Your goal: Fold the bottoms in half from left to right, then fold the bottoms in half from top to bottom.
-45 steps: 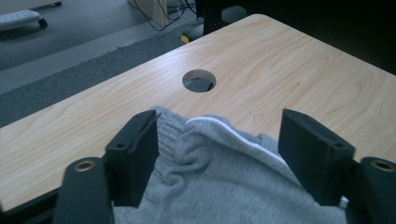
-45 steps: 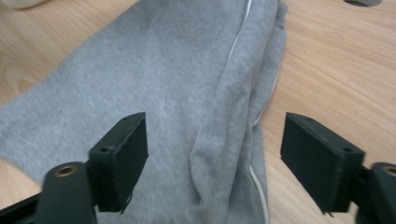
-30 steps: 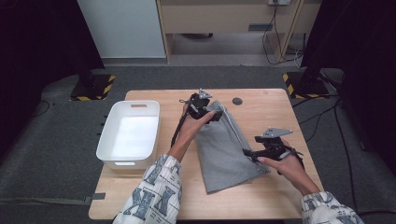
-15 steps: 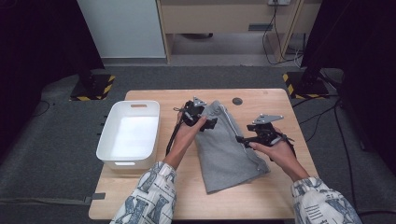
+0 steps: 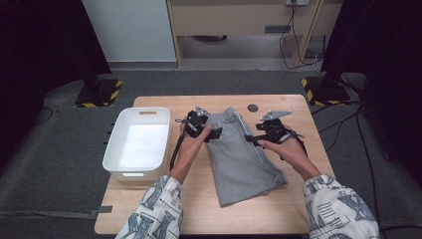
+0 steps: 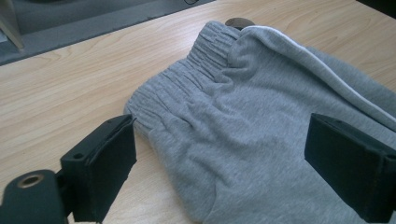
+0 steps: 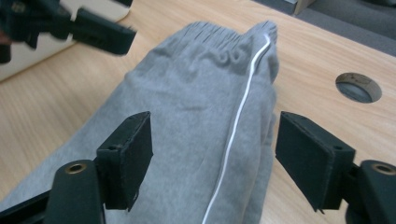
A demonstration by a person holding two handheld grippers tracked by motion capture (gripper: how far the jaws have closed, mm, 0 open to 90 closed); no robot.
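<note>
A grey pair of sweat shorts with a white side stripe lies folded on the wooden table, waistband toward the far edge. My left gripper hovers open at the waistband's left corner. In the left gripper view the gathered waistband lies ahead of the left gripper, with neither pad touching cloth. My right gripper is at the shorts' right edge. Its jaws have just been closing a little but still stand open. In the right gripper view the right gripper straddles the white stripe without pressing it.
A white plastic bin stands on the table's left part, close to my left hand. A round cable hole sits in the tabletop beyond the waistband. Bare wood lies near the front edge, around the shorts.
My right gripper has moved away from the person and leftward along the shorts' right edge. My left gripper has come slightly nearer and to the left. The waistband now lies flatter.
</note>
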